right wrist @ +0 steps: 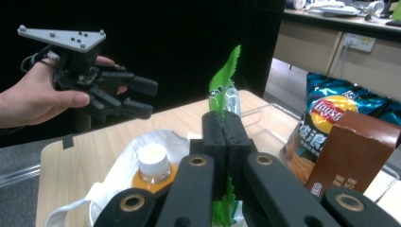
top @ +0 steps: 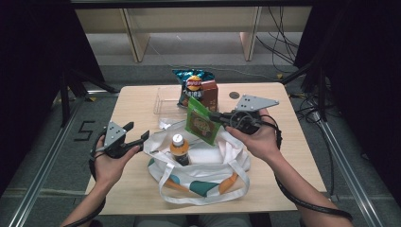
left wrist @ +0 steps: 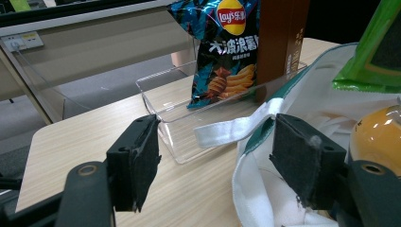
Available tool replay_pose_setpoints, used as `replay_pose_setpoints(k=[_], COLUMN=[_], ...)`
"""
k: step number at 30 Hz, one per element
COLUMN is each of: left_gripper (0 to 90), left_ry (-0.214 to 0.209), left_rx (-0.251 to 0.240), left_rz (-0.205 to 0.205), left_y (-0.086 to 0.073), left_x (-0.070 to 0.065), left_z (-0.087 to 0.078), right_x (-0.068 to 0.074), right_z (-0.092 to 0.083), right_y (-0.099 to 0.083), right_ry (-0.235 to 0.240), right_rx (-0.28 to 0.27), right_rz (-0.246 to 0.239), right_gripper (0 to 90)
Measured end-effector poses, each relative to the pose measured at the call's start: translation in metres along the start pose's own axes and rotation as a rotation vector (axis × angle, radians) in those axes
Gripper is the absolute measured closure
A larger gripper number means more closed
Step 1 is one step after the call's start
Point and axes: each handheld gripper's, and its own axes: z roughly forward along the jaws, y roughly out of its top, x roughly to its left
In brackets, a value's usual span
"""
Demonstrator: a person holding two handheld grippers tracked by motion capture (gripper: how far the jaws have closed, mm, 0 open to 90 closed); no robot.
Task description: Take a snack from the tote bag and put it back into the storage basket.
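Your bench [top: 132,101] is a pale wooden top with rounded corners and a small dark round cap [top: 234,95] set into its far edge, just beyond your right hand-held gripper [top: 218,118]. Directly on it lies a white cloth bag [top: 208,163], spread open between your two hand-held grippers, its straps trailing toward your side. Past the bag, ahead of your left hand-held gripper [top: 137,135], a clear plastic tray [top: 163,101] rests flat on the wood. The wood to the outside of each hand-held gripper, and along the near edge under your forearms, shows bare grain.
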Motion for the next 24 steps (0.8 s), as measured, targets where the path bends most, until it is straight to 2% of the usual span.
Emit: replay_pose_setpoints(k=[2,3,5,7,9,11,12,17,19,20,23,24], left_gripper=[31.9,31.8,31.9,31.9,31.9,31.9,31.9,31.9,31.9,31.9,32.0,32.1], left_ry=[0.001,0.001,0.001,0.000,-0.001,-0.001,-0.001,-0.001,-0.002,-0.002,-0.001,0.000], left_rx=[-0.002,-0.001,-0.001,-0.001,-0.001,0.000,-0.001,0.000,-0.001,-0.001,0.000,-0.001], left_rz=[0.000,0.001,-0.001,-0.001,0.000,0.001,0.000,-0.001,-0.001,-0.001,-0.002,-0.002], left_y=[0.000,0.000,0.000,0.000,0.000,0.000,0.000,0.000,0.000,0.000,0.000,0.000], left_x=[0.000,0.000,0.000,0.000,0.000,0.000,0.000,0.000,0.000,0.000,0.000,0.000], left_z=[0.000,0.000,0.000,0.000,0.000,0.000,0.000,0.000,0.000,0.000,0.000,0.000], right_x=[0.001,0.000,-0.002,-0.003,-0.003,-0.005,-0.005,-0.006,-0.007,-0.008,-0.008,-0.010], right_z=[0.000,-0.001,-0.001,-0.001,0.000,0.000,0.000,0.001,0.001,0.002,0.001,0.002], right_y=[0.001,0.002,0.003,0.004,0.005,0.006,0.006,0.007,0.009,0.010,0.011,0.011], right_ry=[0.001,-0.012,-0.001,-0.020,-0.009,-0.012,-0.016,-0.031,-0.030,-0.024,-0.036,-0.045], right_rx=[-0.006,-0.007,-0.014,-0.026,-0.017,-0.022,-0.022,-0.035,-0.027,-0.036,-0.031,-0.047], right_rz=[0.012,0.004,0.002,-0.011,0.007,-0.012,0.003,-0.004,0.016,0.006,0.024,-0.002], right_gripper=[90.0,90.0,90.0,90.0,90.0,90.0,90.0,90.0,90.0,90.0,90.0,90.0])
